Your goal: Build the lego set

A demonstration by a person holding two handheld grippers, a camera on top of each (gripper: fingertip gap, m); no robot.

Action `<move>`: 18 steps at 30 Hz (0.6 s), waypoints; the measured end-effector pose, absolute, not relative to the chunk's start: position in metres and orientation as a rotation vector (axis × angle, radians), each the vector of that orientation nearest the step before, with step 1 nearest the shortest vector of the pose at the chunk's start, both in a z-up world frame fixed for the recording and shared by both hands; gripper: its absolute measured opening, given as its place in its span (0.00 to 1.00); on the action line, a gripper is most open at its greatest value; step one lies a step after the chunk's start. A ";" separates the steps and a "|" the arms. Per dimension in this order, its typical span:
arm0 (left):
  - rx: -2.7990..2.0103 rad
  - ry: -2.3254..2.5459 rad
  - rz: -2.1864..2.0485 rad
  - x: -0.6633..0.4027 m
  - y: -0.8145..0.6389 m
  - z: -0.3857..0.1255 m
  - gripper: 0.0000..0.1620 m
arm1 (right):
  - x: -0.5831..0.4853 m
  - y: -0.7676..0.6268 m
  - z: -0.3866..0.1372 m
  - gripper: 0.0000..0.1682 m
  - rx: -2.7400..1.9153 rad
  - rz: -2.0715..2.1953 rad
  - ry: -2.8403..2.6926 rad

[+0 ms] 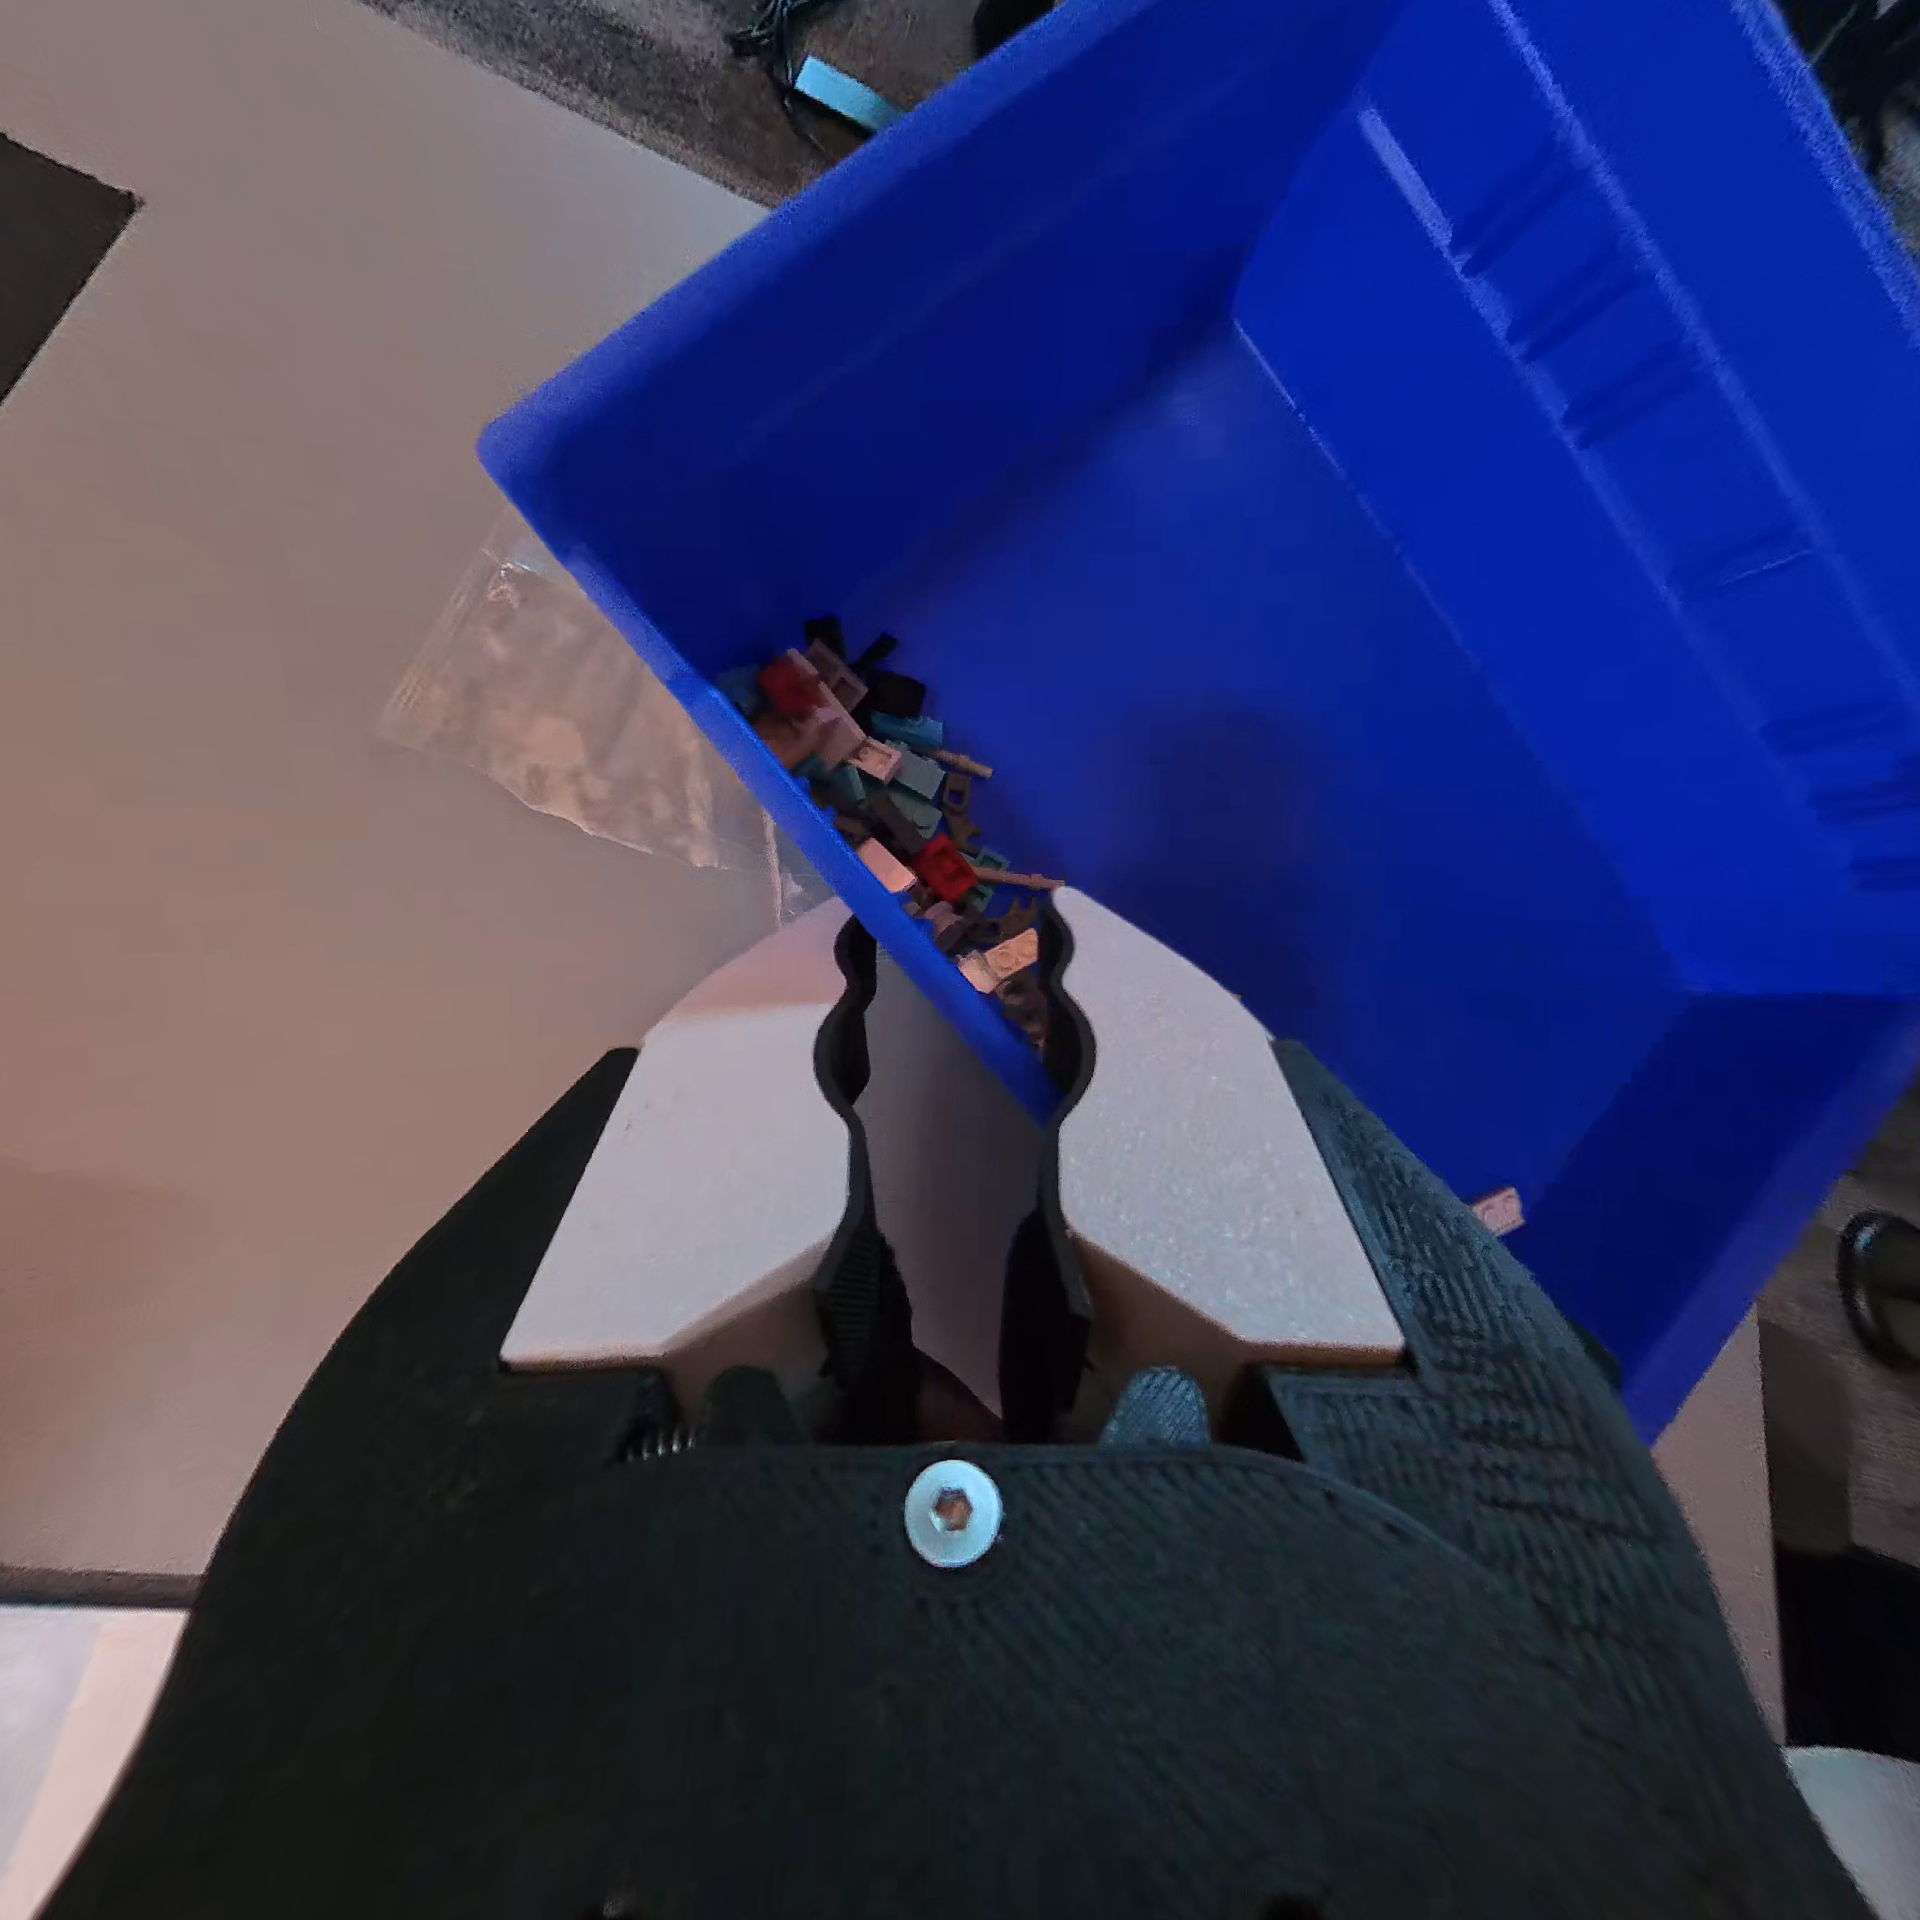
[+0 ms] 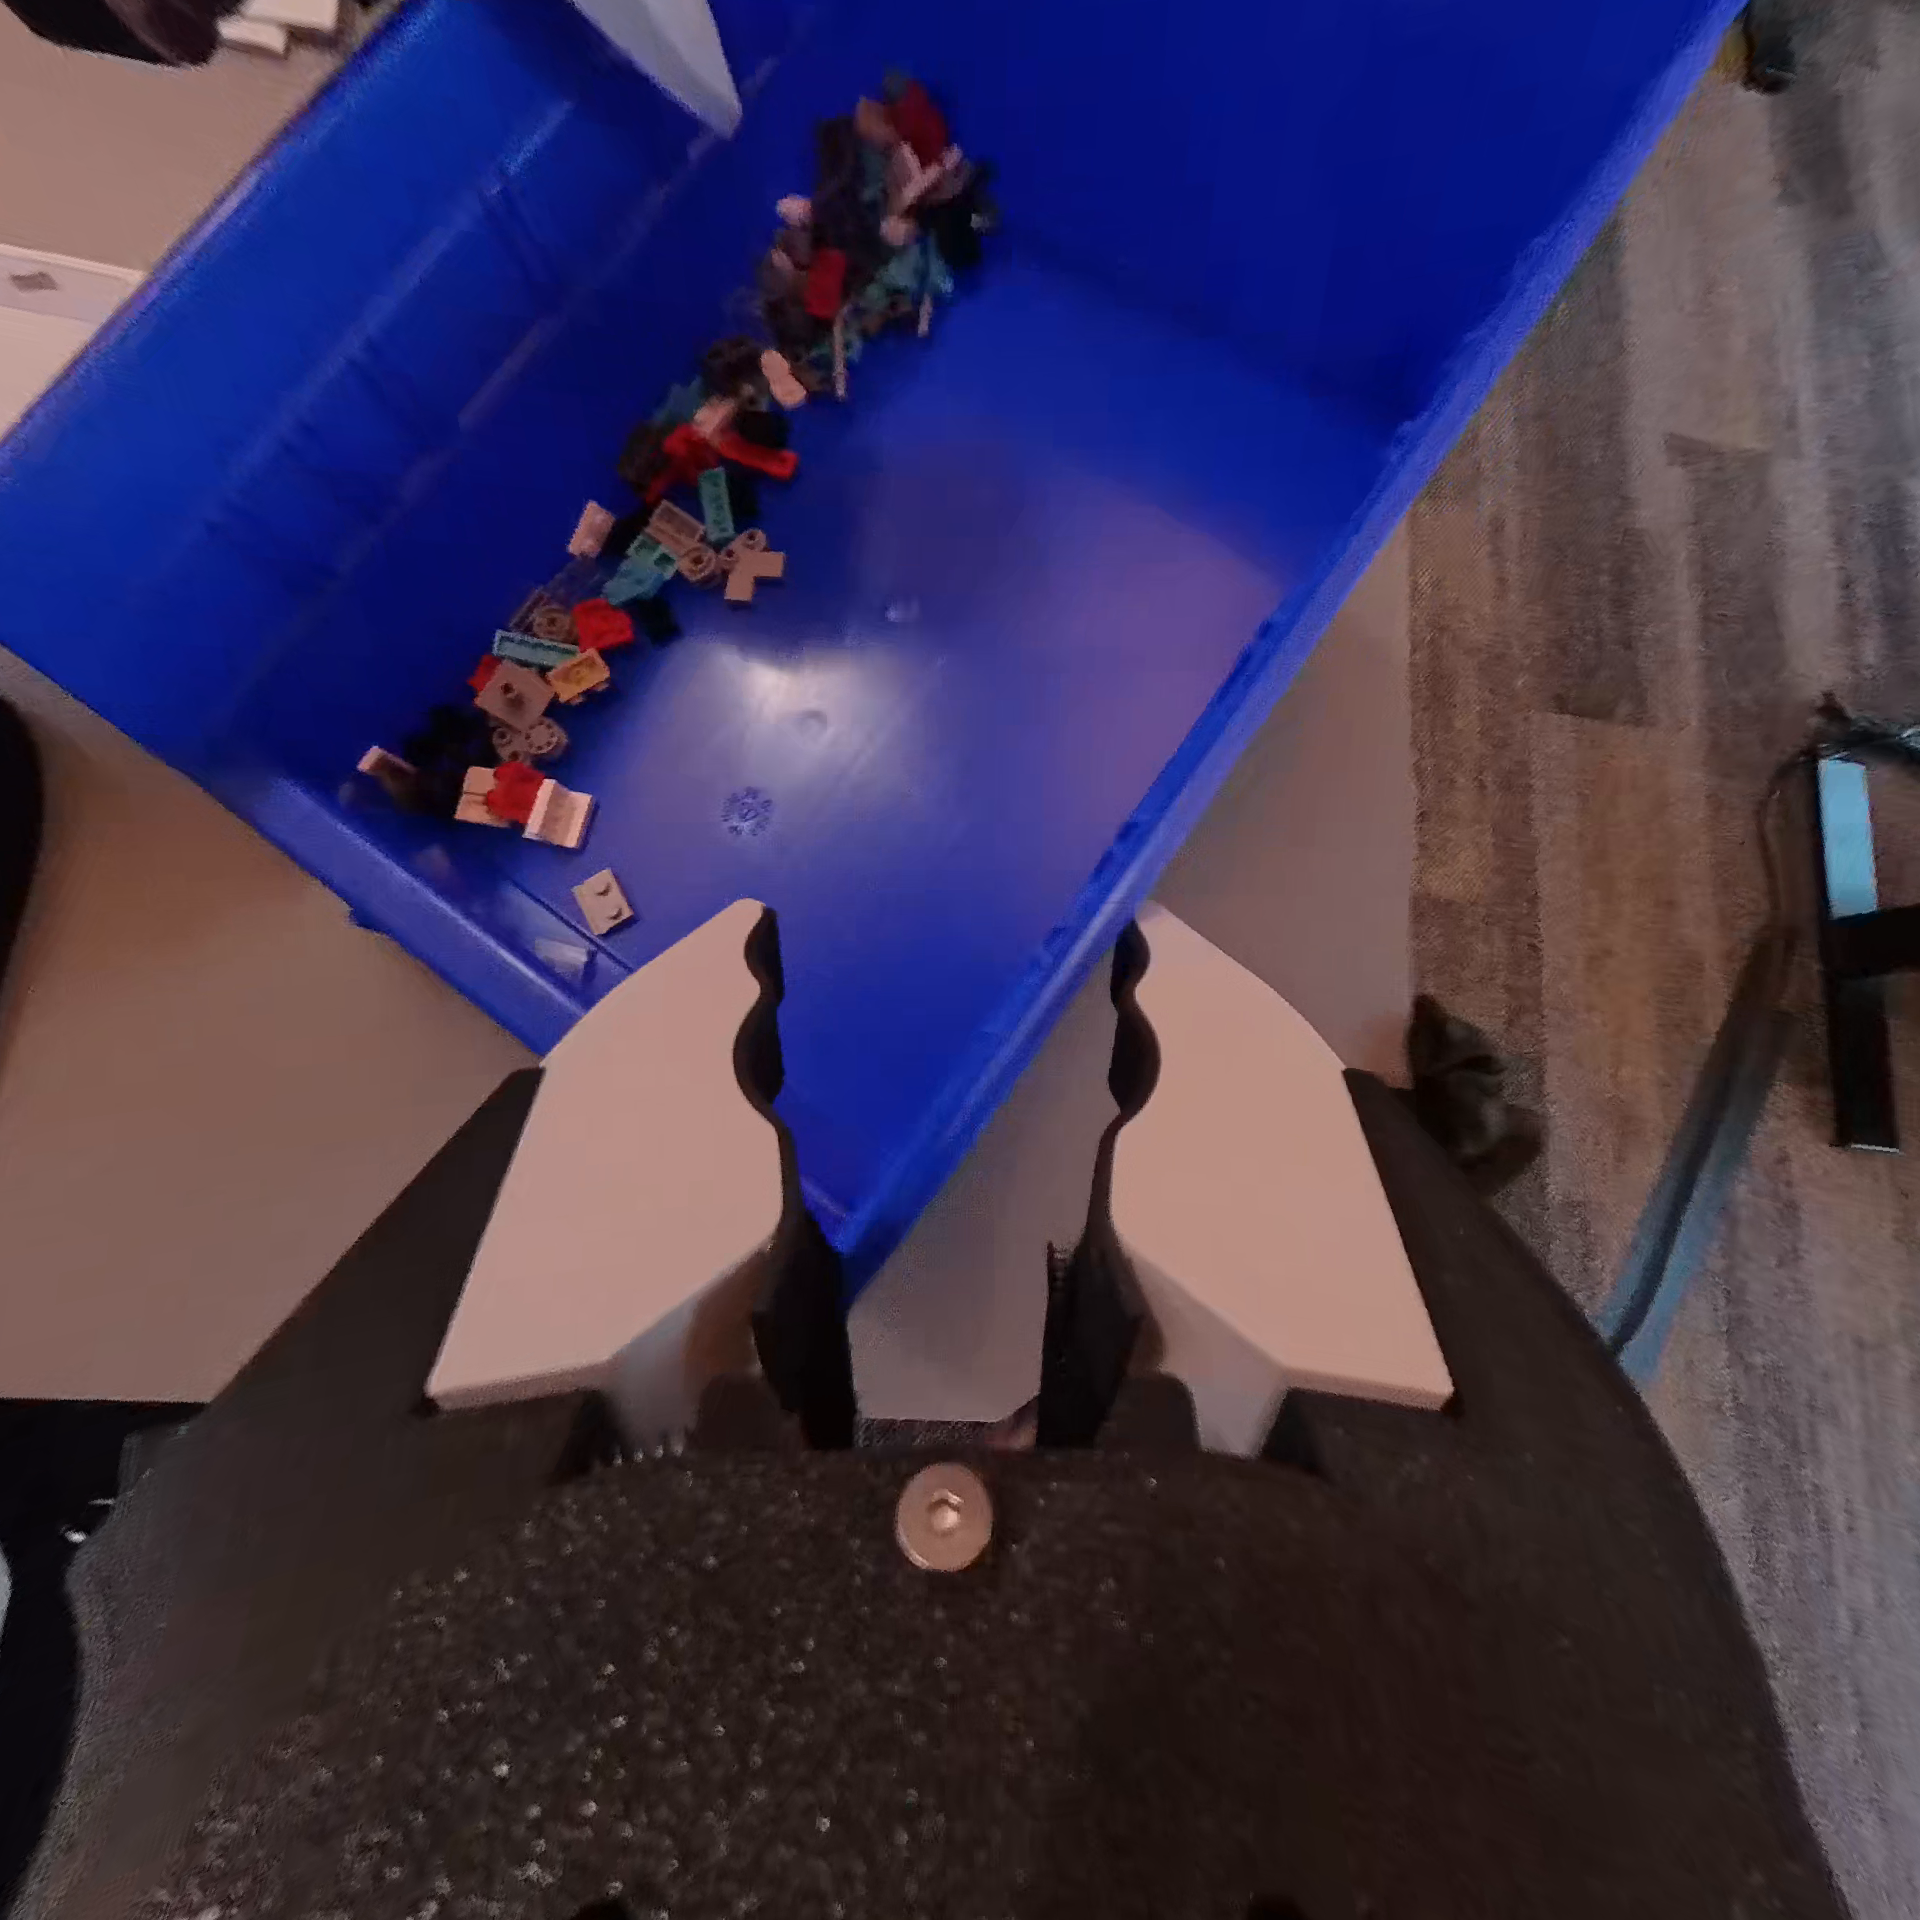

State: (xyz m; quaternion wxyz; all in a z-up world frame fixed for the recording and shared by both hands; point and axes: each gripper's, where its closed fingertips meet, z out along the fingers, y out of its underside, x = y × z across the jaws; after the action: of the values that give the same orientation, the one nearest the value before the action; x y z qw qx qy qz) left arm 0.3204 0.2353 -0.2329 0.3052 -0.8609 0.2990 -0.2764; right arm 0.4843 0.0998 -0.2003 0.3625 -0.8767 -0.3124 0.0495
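A blue plastic bin (image 1: pixel 1195 540) is tipped, and many small lego pieces (image 1: pixel 894 790) in red, teal, tan and black lie heaped along its lower wall. My left gripper (image 1: pixel 954 925) is shut on that wall near a corner, one finger inside and one outside. In the right wrist view the bin (image 2: pixel 987 675) shows the pieces (image 2: pixel 686 499) strung in a line along its left wall. My right gripper (image 2: pixel 945 935) is open, its jaws wide apart around the bin's near corner without clamping it. A white finger of the left gripper (image 2: pixel 675 52) shows at the bin's far end.
A clear, empty plastic bag (image 1: pixel 561 717) lies on the pale table (image 1: pixel 260 623) beside the bin. A loose tan piece (image 1: pixel 1496 1210) pokes out under the bin. Right of the table edge is grey floor with cables and a blue strap (image 2: pixel 1849 852). Some 20 cm of space lies between my two pairs of fingers.
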 end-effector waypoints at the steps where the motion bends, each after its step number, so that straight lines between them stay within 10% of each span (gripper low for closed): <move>1: -2.286 0.790 -0.728 0.321 0.236 -0.234 0.18 | 0.490 0.103 -0.191 0.38 -2.240 0.093 -0.801; 7: -2.265 0.792 -0.744 0.328 0.236 -0.231 0.19 | 0.398 0.098 -0.118 0.22 -1.798 0.258 -1.102; 18: -2.253 0.776 -0.726 0.327 0.238 -0.231 0.19 | 0.326 0.117 -0.283 0.17 -1.861 0.351 -1.777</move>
State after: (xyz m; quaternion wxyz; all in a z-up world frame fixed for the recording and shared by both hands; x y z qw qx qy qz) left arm 0.3270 0.2379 -0.2308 0.3194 -0.8571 0.2951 -0.2762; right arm 0.3260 0.1170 -0.2829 0.2689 -0.6903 -0.6590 0.1303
